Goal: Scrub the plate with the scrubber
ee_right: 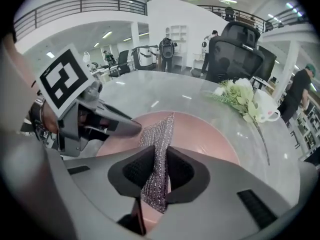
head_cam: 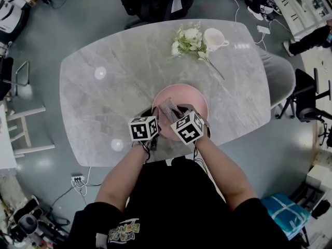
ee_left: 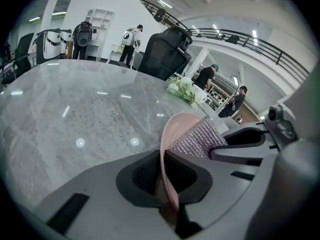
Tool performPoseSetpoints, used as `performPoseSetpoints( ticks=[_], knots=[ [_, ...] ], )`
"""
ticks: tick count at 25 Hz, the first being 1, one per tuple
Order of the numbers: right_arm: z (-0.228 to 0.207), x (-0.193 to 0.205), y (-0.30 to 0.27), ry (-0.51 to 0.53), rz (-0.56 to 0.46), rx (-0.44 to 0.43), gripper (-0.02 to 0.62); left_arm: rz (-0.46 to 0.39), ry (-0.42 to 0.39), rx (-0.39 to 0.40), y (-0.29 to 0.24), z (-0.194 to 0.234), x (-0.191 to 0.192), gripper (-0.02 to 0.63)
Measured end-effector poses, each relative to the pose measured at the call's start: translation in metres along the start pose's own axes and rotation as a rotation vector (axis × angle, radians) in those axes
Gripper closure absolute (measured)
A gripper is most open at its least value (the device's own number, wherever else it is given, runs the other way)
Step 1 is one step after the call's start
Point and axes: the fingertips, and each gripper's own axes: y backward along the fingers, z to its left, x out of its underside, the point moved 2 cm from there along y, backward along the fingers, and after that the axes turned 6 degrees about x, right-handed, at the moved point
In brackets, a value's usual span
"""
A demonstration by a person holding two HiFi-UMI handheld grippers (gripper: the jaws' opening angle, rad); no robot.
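A pink plate [head_cam: 189, 95] sits on the marble table near its front edge. My left gripper [head_cam: 155, 118] is shut on the plate's near-left rim; the left gripper view shows the pink rim [ee_left: 172, 134] pinched edge-on between the pads of the left gripper [ee_left: 167, 176]. My right gripper [head_cam: 174, 114] is shut on a silvery mesh scrubber [head_cam: 168, 109]. The right gripper view shows the scrubber [ee_right: 159, 149] hanging from the right gripper [ee_right: 159, 176] onto the plate [ee_right: 205, 134], close beside the left gripper [ee_right: 120, 126].
A bunch of white flowers [head_cam: 189, 41] and a white cup [head_cam: 213, 38] stand on the far side of the grey marble table [head_cam: 104, 97]. A black office chair [head_cam: 155, 1] stands behind the table. People stand in the background.
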Motion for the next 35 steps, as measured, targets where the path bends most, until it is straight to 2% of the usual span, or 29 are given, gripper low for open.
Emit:
performPoseSetpoints(
  ticks=[3, 9, 23, 30, 35],
  knots=[
    [0.001, -0.003, -0.011, -0.008, 0.027, -0.008, 0.513, 0.000, -0.005, 0.000, -0.002, 0.001, 0.001, 0.566],
    [-0.007, 0.000, -0.021, 0.096, 0.076, 0.048, 0.511, 0.001, -0.019, 0.004, -0.001, 0.001, -0.001, 0.566],
    [-0.063, 0.009, -0.019, 0.249, 0.113, 0.245, 0.511, 0.006, -0.023, 0.013, -0.001, 0.001, 0.000, 0.566],
    [-0.079, 0.012, -0.013, 0.323, 0.133, 0.307, 0.511, 0.007, -0.025, 0.013, 0.001, 0.001, 0.000, 0.566],
    [-0.092, 0.016, -0.011, 0.330, 0.148, 0.344, 0.511, 0.007, -0.028, 0.014, 0.000, 0.002, 0.000, 0.566]
  ],
)
